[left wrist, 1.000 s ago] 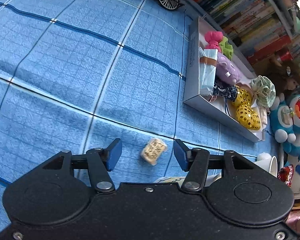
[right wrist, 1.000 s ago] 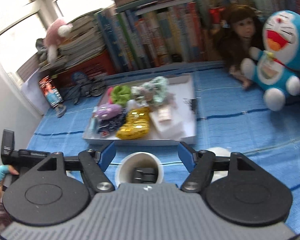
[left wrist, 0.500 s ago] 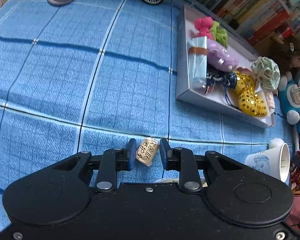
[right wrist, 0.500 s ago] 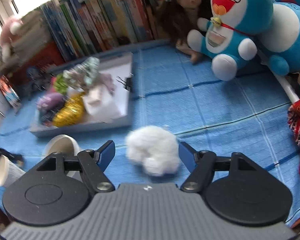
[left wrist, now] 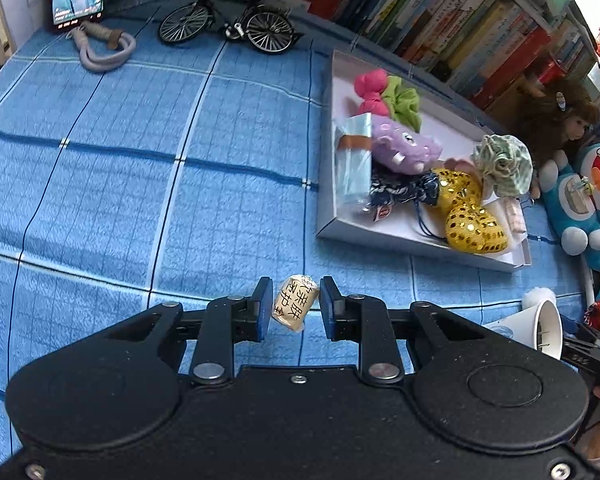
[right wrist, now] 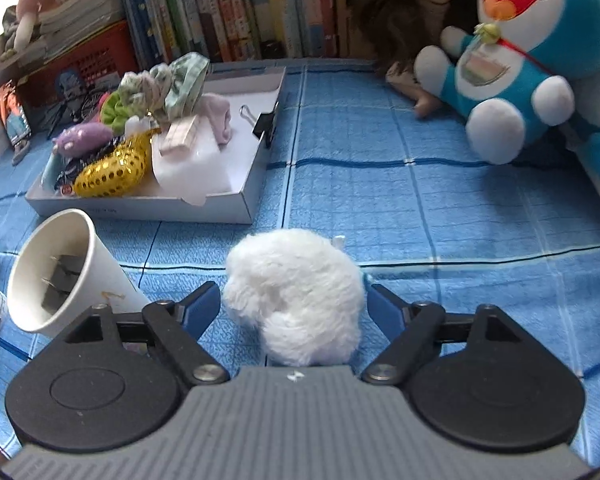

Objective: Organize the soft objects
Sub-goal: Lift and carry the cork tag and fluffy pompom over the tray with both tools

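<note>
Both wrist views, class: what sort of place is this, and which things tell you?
Probably a home bedroom or playroom: a row of books, a doll beside a blue cat plush, and a blue checked cloth like a bed sheet.

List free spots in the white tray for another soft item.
White tray: its right end is mostly bare, between the black binder clip and the folded white paper. The left end is crowded: yellow sequin pouch, purple plush and scrunchies are heaped together.

Home bedroom, bookshelf (left wrist: pixel 460 16), plush toys (right wrist: pixel 512 64)
</note>
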Available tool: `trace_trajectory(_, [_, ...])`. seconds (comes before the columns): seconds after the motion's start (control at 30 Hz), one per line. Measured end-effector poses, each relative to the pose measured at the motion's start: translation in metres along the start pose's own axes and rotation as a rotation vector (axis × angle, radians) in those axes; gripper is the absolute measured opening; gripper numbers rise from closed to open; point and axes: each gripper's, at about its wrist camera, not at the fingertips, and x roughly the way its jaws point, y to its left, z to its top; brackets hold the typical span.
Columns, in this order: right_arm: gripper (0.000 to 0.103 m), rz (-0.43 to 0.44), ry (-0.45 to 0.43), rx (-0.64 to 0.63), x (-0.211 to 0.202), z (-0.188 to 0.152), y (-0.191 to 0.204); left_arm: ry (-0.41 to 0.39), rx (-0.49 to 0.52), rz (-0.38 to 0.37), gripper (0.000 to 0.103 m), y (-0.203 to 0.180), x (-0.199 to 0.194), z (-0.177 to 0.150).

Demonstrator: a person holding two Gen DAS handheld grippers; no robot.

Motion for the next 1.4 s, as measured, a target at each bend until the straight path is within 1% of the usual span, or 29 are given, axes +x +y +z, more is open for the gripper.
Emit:
trace_trajectory(0.07, [0.088, -0.010, 0.001, -0.001, 0.006, -0.002, 0.000, -0.005, 0.009, 0.002, 0.023, -0.005, 0.000, 0.001])
trace_trajectory(0.1, [0.077, -0.016, 0.001, -0.001, 0.008, -0.003, 0.000, -0.006, 0.015, 0.002, 0.023, -0.008, 0.000, 0.001])
trace_trajectory(0.13, [0.072, -0.027, 0.005, 0.003, 0.010, -0.005, -0.001, -0.008, 0.021, 0.002, 0.023, -0.011, 0.000, 0.002])
trace_trajectory(0.2, [0.069, -0.030, 0.001, 0.010, 0.009, -0.006, -0.001, -0.011, 0.034, 0.000, 0.023, -0.018, -0.001, 0.002])
trace_trajectory(0.37, [0.068, -0.022, -0.019, 0.002, -0.004, -0.008, 0.000, -0.014, 0.044, -0.009, 0.023, -0.029, 0.000, 0.004])
trace_trajectory(0.5, [0.068, -0.019, -0.055, 0.003, -0.019, -0.005, 0.001, -0.019, 0.053, -0.026, 0.023, -0.038, -0.003, 0.006])
trace_trajectory(0.73, [0.068, -0.009, -0.144, -0.009, -0.050, 0.021, 0.009, -0.061, 0.096, -0.040, 0.023, -0.062, -0.014, 0.012])
trace_trajectory(0.87, [0.068, 0.024, -0.189, -0.019, -0.062, 0.043, 0.022, -0.093, 0.152, -0.021, 0.023, -0.085, -0.017, 0.015])
trace_trajectory(1.03, [0.068, 0.062, -0.207, -0.032, -0.064, 0.065, 0.043, -0.143, 0.240, 0.019, 0.023, -0.117, -0.013, 0.015])
trace_trajectory(1.1, [0.068, 0.074, -0.208, -0.038, -0.062, 0.070, 0.051, -0.169, 0.281, 0.043, 0.023, -0.130, -0.010, 0.012])
trace_trajectory(1.2, [0.068, 0.083, -0.210, -0.053, -0.061, 0.074, 0.062, -0.183, 0.303, 0.042, 0.023, -0.141, -0.005, 0.010])
trace_trajectory(1.27, [0.068, 0.089, -0.212, -0.064, -0.059, 0.075, 0.069, -0.197, 0.309, 0.041, 0.023, -0.144, -0.003, 0.007])
trace_trajectory(1.4, [0.069, 0.098, -0.215, -0.075, -0.058, 0.077, 0.078, -0.245, 0.344, 0.064, 0.023, -0.150, -0.003, 0.003])
